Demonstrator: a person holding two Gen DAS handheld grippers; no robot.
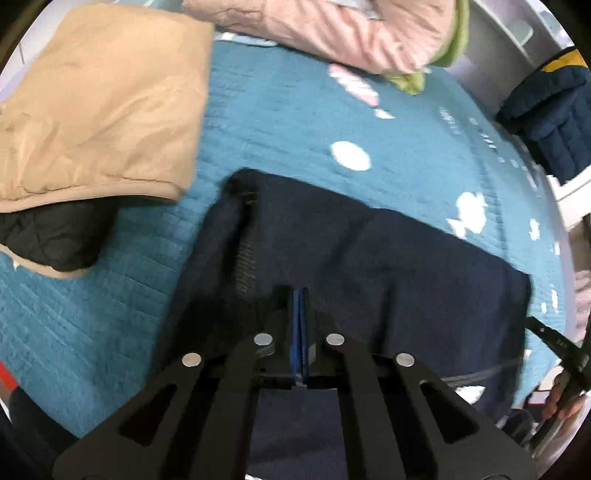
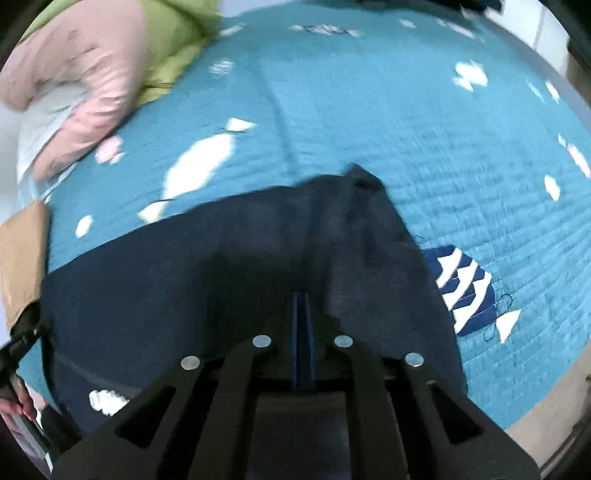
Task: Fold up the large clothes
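Note:
A dark navy garment (image 1: 369,258) lies spread across a teal quilted bedspread (image 1: 277,118). My left gripper (image 1: 300,295) is shut with its blue pads pressed together over the garment's near edge; whether cloth is pinched between them is not clear. In the right wrist view the same navy garment (image 2: 221,266) stretches from left to right, with a corner pointing away. My right gripper (image 2: 303,299) is shut in the same way over the garment's near edge. The right gripper also shows at the far right of the left wrist view (image 1: 554,339).
A folded tan jacket (image 1: 99,107) with black lining lies at the left of the bed. A pink and green quilted jacket (image 1: 351,33) lies at the far side, and also shows in the right wrist view (image 2: 92,70). A navy fleece item (image 1: 550,110) sits off the bed's right edge.

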